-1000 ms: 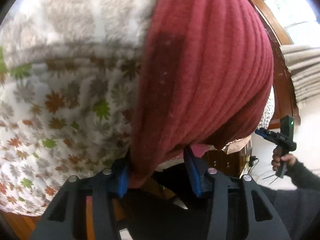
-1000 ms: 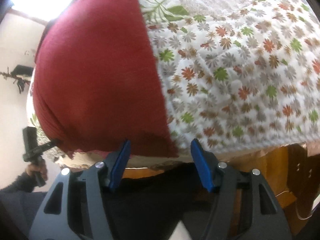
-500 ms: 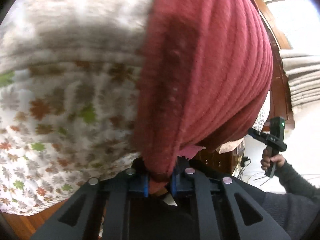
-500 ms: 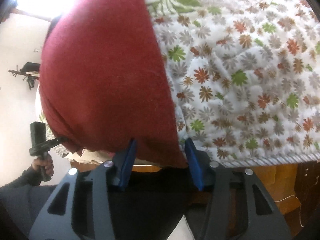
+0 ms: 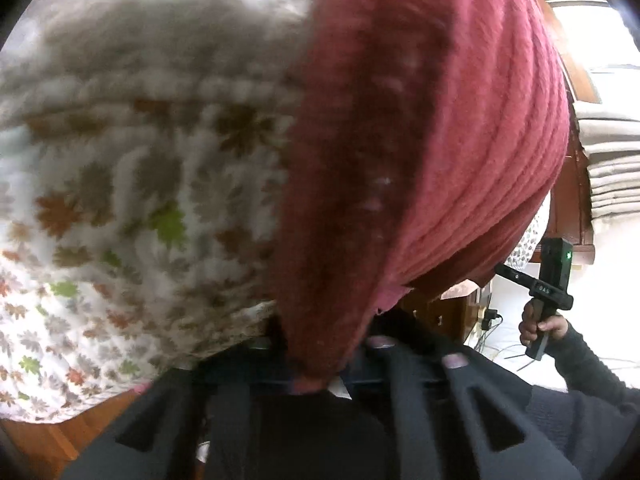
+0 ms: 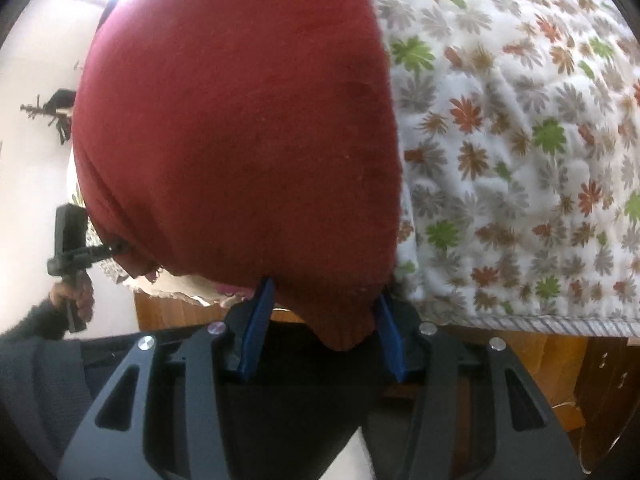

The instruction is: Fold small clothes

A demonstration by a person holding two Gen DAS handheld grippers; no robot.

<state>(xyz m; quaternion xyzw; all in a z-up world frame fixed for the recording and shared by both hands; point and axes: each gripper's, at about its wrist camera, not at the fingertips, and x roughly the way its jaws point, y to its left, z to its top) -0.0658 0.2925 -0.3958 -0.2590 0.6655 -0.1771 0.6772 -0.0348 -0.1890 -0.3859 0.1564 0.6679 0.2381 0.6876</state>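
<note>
Maroon knit garment is spread on the floral quilt w/ its near edge hanging off the bed side toward us. In the left wrist view our left gripper is clenched tight on one near corner of the fabric, which bunches down btwn the fingers; that view is pretty blurry tho. In the right wrist view our right gripper has its blue pads either side of the other near corner; the cloth tip hangs btwn them but there's a visible gap on both sides, so it's not clamped, jaws apart. Each cam also catches the other gripper off to the side, held by a hand in a dark sleeve. Wood bed frame shows under the quilt edge.
</note>
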